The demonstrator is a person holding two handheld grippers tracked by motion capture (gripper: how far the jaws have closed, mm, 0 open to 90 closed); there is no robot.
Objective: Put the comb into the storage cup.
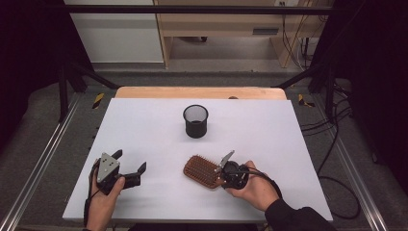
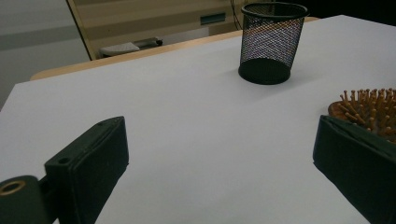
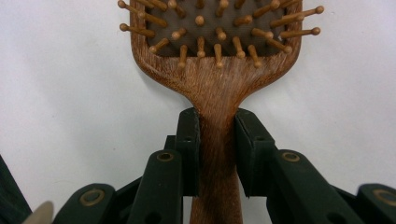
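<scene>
A brown wooden hairbrush (image 1: 203, 171) lies bristles up on the white table (image 1: 144, 130), near the front and right of centre. My right gripper (image 1: 226, 169) is shut on its handle (image 3: 217, 140); in the right gripper view both black pads press the handle's sides just below the head (image 3: 215, 42). My left gripper (image 1: 130, 162) stands open at the front left, jaws wide with bare table between them. In the left gripper view the brush's bristles (image 2: 369, 105) show behind the right jaw. A black mesh cup (image 1: 196, 121) stands upright at the table's middle back.
The mesh cup (image 2: 269, 42) is upright ahead of my left gripper. A wooden strip (image 1: 199, 92) runs along the table's far edge. Metal rails flank the table, and cables (image 1: 337, 144) lie on the floor at the right.
</scene>
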